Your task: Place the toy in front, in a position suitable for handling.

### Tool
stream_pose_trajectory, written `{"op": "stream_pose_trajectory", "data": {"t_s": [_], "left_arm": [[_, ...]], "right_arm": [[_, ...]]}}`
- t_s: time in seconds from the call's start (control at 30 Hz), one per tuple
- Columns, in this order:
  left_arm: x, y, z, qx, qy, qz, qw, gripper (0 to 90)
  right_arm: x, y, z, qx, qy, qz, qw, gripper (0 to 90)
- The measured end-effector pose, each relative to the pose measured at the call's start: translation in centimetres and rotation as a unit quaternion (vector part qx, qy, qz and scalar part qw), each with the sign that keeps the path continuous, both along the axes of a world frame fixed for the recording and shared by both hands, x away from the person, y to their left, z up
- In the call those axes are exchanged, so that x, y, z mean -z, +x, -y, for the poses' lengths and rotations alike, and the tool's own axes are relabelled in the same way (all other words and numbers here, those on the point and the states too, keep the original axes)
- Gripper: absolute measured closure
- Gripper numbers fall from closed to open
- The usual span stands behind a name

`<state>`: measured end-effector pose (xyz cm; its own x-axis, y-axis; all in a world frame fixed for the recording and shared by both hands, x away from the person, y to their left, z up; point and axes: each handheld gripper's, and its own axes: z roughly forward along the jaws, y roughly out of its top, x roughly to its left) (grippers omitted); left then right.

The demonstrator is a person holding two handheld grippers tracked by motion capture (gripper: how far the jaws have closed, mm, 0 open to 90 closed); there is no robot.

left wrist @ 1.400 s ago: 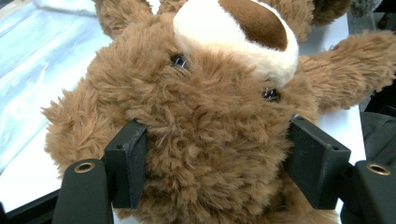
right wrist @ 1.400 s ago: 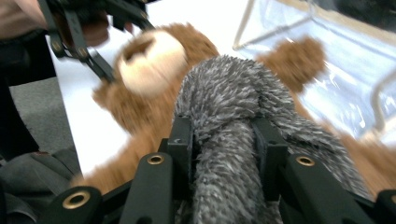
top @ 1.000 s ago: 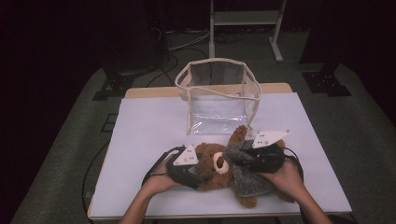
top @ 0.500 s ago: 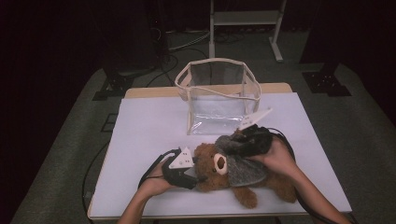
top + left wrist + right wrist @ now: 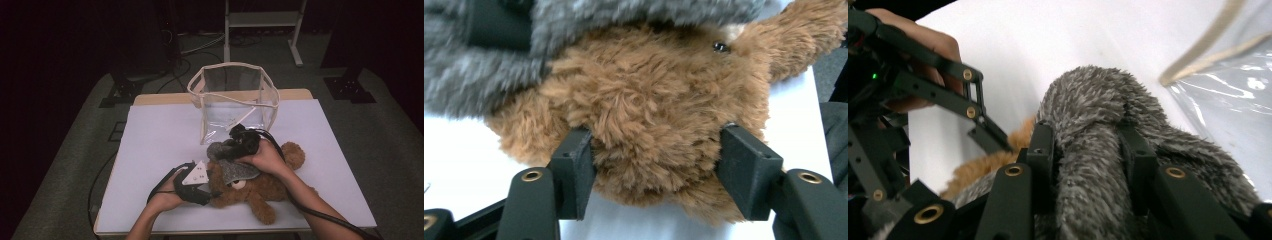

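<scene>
The brown teddy bear (image 5: 250,187) lies on its side on the white table (image 5: 160,145), toward the near edge, at about 6 o'clock from the clear bag (image 5: 232,102). One brown limb reaches toward 3 o'clock, another toward 5 o'clock.

Left gripper (image 5: 202,186): positioned at 9 o'clock of the bear, at its head end, jaws pointing toward 3 o'clock. In the left gripper view (image 5: 656,172) the two black jaws stand at half width with a rounded mass of brown fur between them; both pads press into the fur. The jaws have just been closing onto this part of the bear, so the gripper is holding it. A black bead eye (image 5: 721,47) sits at 1 o'clock of the clamped fur.

Right gripper (image 5: 220,150): positioned over the bear's upper side, at 12 o'clock of the bear's middle, jaws pointing toward 9 o'clock. It is clamped narrow on a fold of the grey furry cloth (image 5: 235,170) that lies over the bear. In the right gripper view (image 5: 1088,150) the grey fold rises between the two jaws and bulges past their tips toward 12 o'clock. The bag's wall stands at 2 o'clock of this gripper, near but apart from it.

The bag stands upright, mouth open, at the far middle of the table.
</scene>
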<state>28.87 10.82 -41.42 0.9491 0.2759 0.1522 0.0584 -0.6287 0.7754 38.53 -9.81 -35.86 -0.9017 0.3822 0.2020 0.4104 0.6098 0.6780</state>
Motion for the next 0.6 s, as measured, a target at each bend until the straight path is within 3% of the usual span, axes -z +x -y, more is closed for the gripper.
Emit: {"op": "stream_pose_trajectory", "data": {"t_s": [0.3,0.4,0.53,0.57,0.6], "left_arm": [[-0.1,0.1,0.0,-0.002,0.005,0.005,1.0000,34.9],[-0.2,0.2,0.0,-0.005,-0.004,-0.001,1.0000,34.5],[-0.1,0.3,-0.1,-0.009,-0.007,-0.004,0.9999,33.9],[-0.1,0.3,-0.1,-0.009,-0.007,-0.004,0.9999,33.9],[-0.1,0.4,-0.1,-0.010,-0.007,-0.004,0.9999,33.8]], "right_arm": [[-1.0,-2.3,5.0,0.026,-0.013,0.036,0.9990,64.8],[-1.5,-5.2,6.5,0.022,-0.020,0.052,0.9982,65.1],[-1.9,-7.8,6.7,0.012,-0.019,0.076,0.9969,65.1],[-1.9,-7.8,6.7,0.012,-0.019,0.076,0.9969,65.1],[-2.0,-9.1,6.9,0.008,-0.013,0.080,0.9967,65.1]]}}
